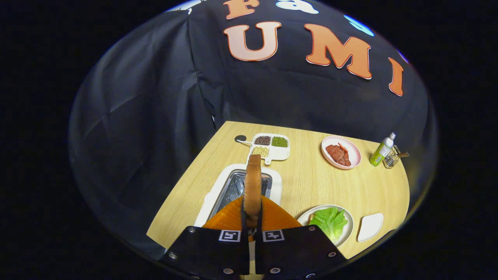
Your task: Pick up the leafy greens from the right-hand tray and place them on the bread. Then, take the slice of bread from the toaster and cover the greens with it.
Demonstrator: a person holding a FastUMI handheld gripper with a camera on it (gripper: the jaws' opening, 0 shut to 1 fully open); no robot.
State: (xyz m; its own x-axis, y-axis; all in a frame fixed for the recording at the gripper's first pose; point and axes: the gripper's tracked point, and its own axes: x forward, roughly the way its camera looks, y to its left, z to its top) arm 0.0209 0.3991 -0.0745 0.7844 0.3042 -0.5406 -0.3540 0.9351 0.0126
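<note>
Right now the gripper (252,217) is clenched on a slice of bread (252,186), held edge-on and upright at lower centre, above the toaster (237,186). Lower right of it, the leafy greens (330,221) lie on a round white plate (348,229), beside a small empty white dish (370,226). Further back on the wooden table (307,179) sit a bean tray (270,147), a pink plate of meat (341,152) and a green bottle (382,149).
</note>
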